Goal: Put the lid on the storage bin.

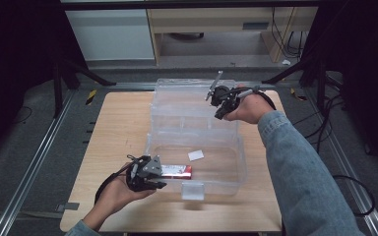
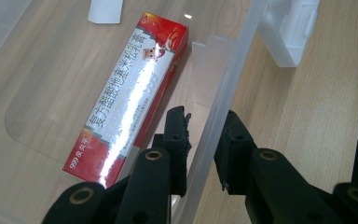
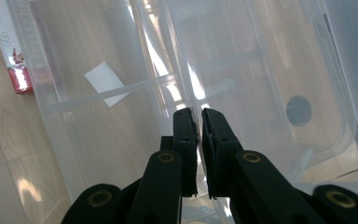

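A clear plastic storage box [image 1: 241,162] sits open in the middle of the wooden table, its lid [image 1: 187,98] raised at the back. Inside lies a red and white carton [image 1: 177,170] printed with Chinese text [image 2: 130,88], close to the front wall. My left gripper [image 1: 160,179] straddles that front wall [image 2: 214,107], one jaw inside and one outside, pressed against it [image 2: 204,135]. My right gripper [image 1: 220,110] is at the lid's right end, its jaws almost together on a thin clear edge [image 3: 200,119].
A white paper slip [image 1: 195,155] lies on the box floor [image 3: 105,81]. The box's latch [image 1: 193,191] sticks out at the front [image 2: 291,28]. Bare tabletop [image 1: 118,128] lies left of the box. Dark stands and cables surround the table.
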